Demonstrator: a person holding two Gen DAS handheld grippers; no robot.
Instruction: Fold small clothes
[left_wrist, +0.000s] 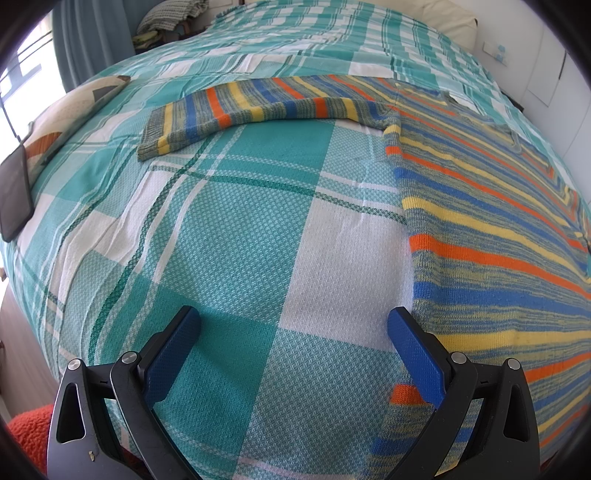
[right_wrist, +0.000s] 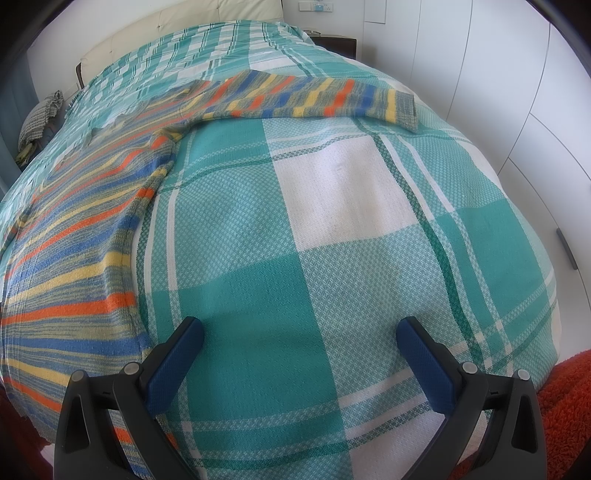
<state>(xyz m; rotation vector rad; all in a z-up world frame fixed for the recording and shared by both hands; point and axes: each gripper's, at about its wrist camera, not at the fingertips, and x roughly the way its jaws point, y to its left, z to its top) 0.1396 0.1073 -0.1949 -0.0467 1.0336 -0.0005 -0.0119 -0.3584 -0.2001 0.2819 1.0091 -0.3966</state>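
The left gripper (left_wrist: 293, 341) is held wide open over the teal-and-white checked woven bedspread (left_wrist: 229, 229). The multicoloured striped knitted sweater (left_wrist: 491, 229) is laid flat, sleeves outstretched; no fold is judged made. The right gripper (right_wrist: 299, 350) is likewise spread, empty.

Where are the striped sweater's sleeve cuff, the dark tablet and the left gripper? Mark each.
sleeve cuff (left_wrist: 155, 136), left wrist view, ribbed end of the sleeve.
dark tablet (left_wrist: 14, 194), left wrist view, screen middle.
left gripper (left_wrist: 293, 325), left wrist view, gap between open fingertips.
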